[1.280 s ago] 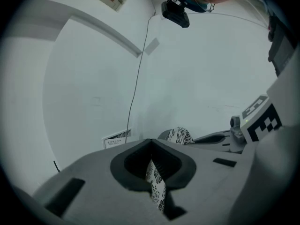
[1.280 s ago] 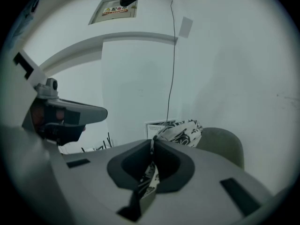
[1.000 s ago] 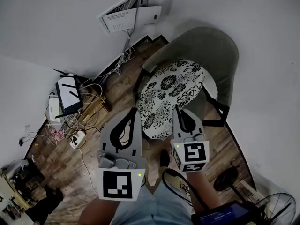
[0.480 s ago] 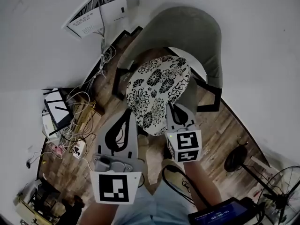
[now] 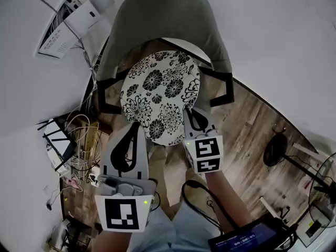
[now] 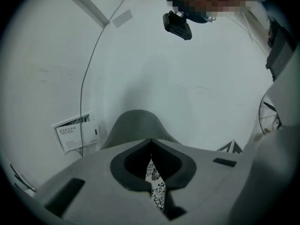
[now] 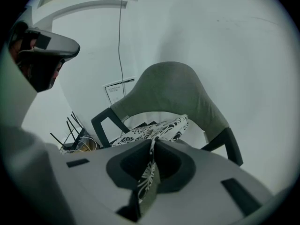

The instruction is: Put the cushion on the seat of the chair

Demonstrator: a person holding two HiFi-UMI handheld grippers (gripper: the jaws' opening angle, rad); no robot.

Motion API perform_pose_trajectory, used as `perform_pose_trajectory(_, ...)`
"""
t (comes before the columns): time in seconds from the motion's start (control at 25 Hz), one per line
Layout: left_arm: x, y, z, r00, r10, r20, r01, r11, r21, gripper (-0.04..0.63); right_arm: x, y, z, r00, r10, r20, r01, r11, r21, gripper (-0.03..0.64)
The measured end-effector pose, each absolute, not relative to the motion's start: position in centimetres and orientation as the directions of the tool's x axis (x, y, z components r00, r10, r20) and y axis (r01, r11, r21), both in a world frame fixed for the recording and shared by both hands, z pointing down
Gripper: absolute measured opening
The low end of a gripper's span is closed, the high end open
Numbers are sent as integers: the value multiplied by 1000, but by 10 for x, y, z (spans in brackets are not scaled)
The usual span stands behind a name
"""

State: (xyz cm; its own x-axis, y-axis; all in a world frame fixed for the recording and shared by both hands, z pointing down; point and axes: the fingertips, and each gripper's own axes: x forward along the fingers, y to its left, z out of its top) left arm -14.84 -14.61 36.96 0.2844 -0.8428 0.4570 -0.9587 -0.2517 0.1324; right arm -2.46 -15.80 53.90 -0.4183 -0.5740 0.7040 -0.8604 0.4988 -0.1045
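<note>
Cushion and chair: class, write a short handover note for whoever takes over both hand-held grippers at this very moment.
Left hand-held gripper: shut on the near edge of the cushion.
Right hand-held gripper: jaws have just been opening a little, with the cushion's edge pinched between them.
Things: the floral cushion is over the seat of the grey chair, its near edge overhanging the front. Whether it rests on the seat I cannot tell.
Done: cushion brought to the chair.
Left: settle it flat on the seat, release both grips, withdraw.
</note>
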Motion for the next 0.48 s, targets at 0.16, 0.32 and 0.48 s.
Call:
perform_pose_trajectory(0.16, -137, -157, 381, 303, -843, 445, -952, -290, 100, 9, -7, -157, 556, -395, -582, 710, -879, 464, -109, 28)
perform_pose_trajectory(0.32, -118, -164, 391, 329, -833, 446, -942, -326, 85, 9, 18, -153, 572, -370, -589, 719, -900, 420, -119, 31)
perform_pose_trajectory(0.48, -104, -176, 408, 351, -821, 450, -932, -355, 80, 9, 35, -153, 592, -350, -596, 723, -914, 386, -124, 35)
